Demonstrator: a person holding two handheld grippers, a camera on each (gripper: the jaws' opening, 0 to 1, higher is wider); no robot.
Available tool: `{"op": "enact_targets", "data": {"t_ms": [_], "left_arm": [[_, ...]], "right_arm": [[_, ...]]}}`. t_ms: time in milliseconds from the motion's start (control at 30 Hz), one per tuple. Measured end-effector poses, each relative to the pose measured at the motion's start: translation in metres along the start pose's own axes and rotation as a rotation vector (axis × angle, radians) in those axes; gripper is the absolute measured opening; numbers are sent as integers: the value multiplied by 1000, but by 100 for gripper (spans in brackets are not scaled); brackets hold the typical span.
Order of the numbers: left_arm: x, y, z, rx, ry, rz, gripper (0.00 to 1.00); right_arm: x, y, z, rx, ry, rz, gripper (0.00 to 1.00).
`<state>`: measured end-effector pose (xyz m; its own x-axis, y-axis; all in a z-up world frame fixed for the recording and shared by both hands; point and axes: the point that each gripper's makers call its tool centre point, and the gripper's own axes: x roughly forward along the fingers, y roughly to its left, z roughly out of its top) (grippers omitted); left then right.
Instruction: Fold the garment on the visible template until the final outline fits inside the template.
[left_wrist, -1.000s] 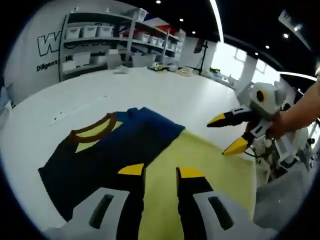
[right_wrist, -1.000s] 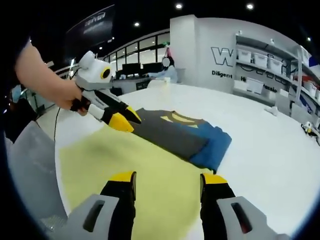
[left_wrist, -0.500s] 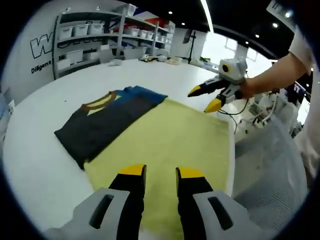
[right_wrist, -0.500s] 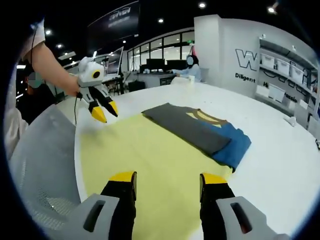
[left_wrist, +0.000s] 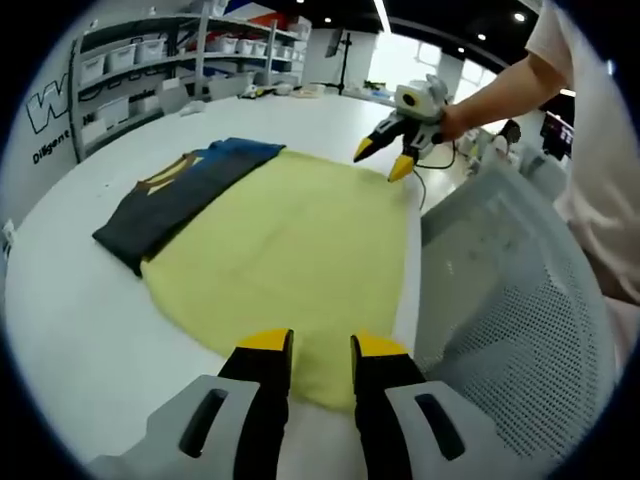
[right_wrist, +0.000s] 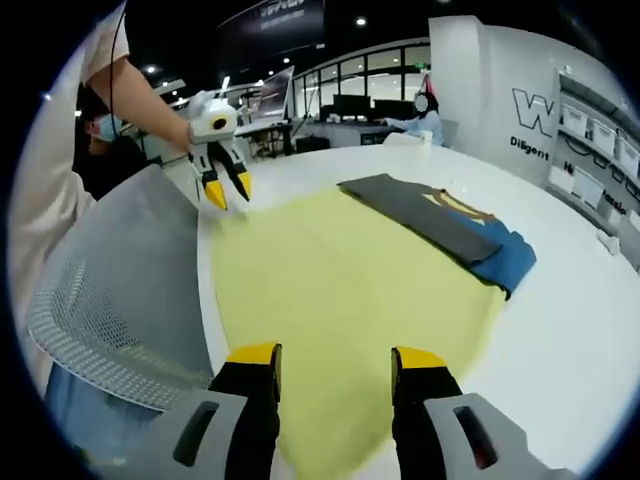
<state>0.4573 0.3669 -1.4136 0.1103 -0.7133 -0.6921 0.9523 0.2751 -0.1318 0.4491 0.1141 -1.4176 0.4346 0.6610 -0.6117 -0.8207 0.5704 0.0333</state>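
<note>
table (left_wrist: 70, 300) white | template (left_wrist: 290, 250) yellow, flat on table | garment (left_wrist: 180, 195) folded along template's far edge, well apart from both tools | left gripper (left_wrist: 320, 345) jaws slightly spread, empty | right gripper (right_wrist: 330, 355) jaws spread, empty

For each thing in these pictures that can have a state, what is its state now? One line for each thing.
Garment: folded into a narrow strip, lying flat along the far edge of the template, partly off it.
Template: spread flat on the table, mostly bare.
Left gripper: open, holding nothing, above the template's near edge.
Right gripper: open, holding nothing.
</note>
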Motion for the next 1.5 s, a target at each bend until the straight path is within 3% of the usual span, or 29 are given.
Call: {"op": "enact_targets", "data": {"t_ms": [100, 833, 1133, 1500], "left_arm": [[2, -11, -10, 66, 49, -33, 22], [6, -23, -44, 172, 163, -62, 22], [4, -21, -45, 213, 179, -60, 21], [3, -22, -47, 242, 185, -60, 17]], "right_arm": [[-5, 4, -6, -6, 9, 5, 39], [-28, 24, -46, -112, 121, 76, 30], [-33, 18, -62, -144, 172, 82, 24], [-36, 13, -65, -197, 191, 90, 15]]}}
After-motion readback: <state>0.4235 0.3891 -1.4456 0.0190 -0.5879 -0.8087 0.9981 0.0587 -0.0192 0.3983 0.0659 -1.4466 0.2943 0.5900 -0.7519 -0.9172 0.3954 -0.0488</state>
